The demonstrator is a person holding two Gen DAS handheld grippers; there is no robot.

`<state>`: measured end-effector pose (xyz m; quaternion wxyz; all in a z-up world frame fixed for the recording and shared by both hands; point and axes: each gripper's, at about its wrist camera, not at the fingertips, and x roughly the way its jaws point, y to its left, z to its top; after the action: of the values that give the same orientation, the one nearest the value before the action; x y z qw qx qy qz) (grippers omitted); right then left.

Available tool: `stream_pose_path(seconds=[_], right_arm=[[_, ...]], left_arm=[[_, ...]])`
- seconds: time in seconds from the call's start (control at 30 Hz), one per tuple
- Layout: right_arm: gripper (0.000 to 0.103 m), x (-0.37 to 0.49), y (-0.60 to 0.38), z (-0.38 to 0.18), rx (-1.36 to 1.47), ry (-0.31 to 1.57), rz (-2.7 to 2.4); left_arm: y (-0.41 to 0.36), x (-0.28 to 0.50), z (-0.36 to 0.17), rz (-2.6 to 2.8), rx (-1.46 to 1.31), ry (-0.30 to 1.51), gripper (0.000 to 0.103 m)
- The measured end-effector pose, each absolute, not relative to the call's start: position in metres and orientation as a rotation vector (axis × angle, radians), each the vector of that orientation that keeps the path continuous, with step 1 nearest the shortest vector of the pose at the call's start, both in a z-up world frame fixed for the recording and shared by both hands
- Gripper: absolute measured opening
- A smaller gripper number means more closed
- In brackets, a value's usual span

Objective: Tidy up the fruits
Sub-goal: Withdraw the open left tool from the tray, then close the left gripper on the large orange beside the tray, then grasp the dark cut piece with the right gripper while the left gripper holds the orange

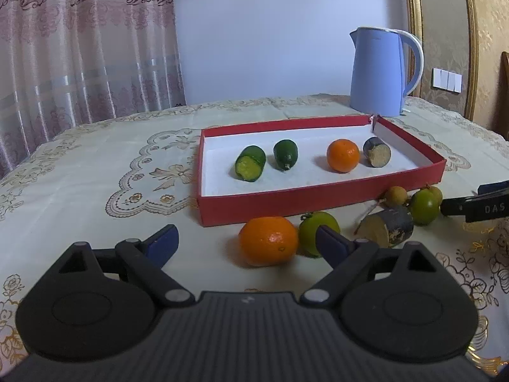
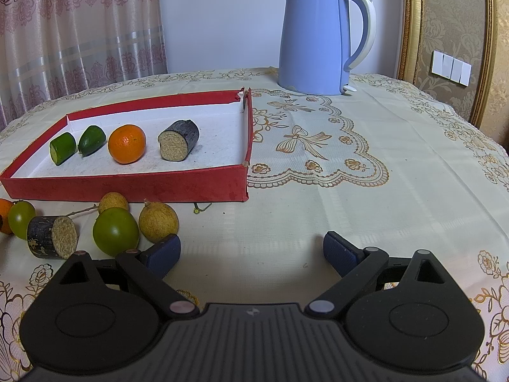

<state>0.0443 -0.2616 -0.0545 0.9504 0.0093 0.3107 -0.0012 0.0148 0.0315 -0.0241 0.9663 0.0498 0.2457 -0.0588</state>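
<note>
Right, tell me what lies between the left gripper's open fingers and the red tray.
In the left wrist view, an orange on the tablecloth lies between the left gripper and the red tray.

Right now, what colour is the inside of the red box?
White; the box floor shows best in the right wrist view.

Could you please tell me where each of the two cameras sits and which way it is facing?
Left wrist: on the left gripper, low over the table, facing the round orange between its open fingers and the red cardboard tray; the right gripper's tip shows.
Right wrist: on the right gripper, open, facing bare tablecloth.
Shared: tray, blue kettle, loose fruit.
</note>
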Motion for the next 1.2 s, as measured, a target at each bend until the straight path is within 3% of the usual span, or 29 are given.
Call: stream_pose_path(seconds=[0.1,0.23,0.73,0.9,1.07,1.2], right_arm=[[0.097,0.044,-0.262,-0.054,0.019,0.632,-0.002],[0.097,0.044,-0.262,-0.054,0.019,0.632,-0.002],[0.098,0.044,-0.262,-0.054,0.019,0.633,-0.002],[0.098,0.045,-0.261,-0.054,0.019,0.633,-0.002],[0.098,0.045,-0.261,-0.054,0.018,0.633,-0.002],[0.101,0.045,-0.261,-0.055,0.015,0.636,-0.008]], left_arm=[[0.03,0.017,-0.025,-0.113,0.107,0.496,0.091],[0.033,0.021,-0.027,-0.101,0.096,0.516,0.082],[0.032,0.041,-0.034,-0.106,0.055,0.565,0.081],[0.029,0.037,-0.034,-0.137,0.072,0.568,0.067],[0.021,0.037,-0.035,-0.195,0.093,0.573,0.044],[0.019,0.035,-0.035,-0.197,0.102,0.567,0.042]])
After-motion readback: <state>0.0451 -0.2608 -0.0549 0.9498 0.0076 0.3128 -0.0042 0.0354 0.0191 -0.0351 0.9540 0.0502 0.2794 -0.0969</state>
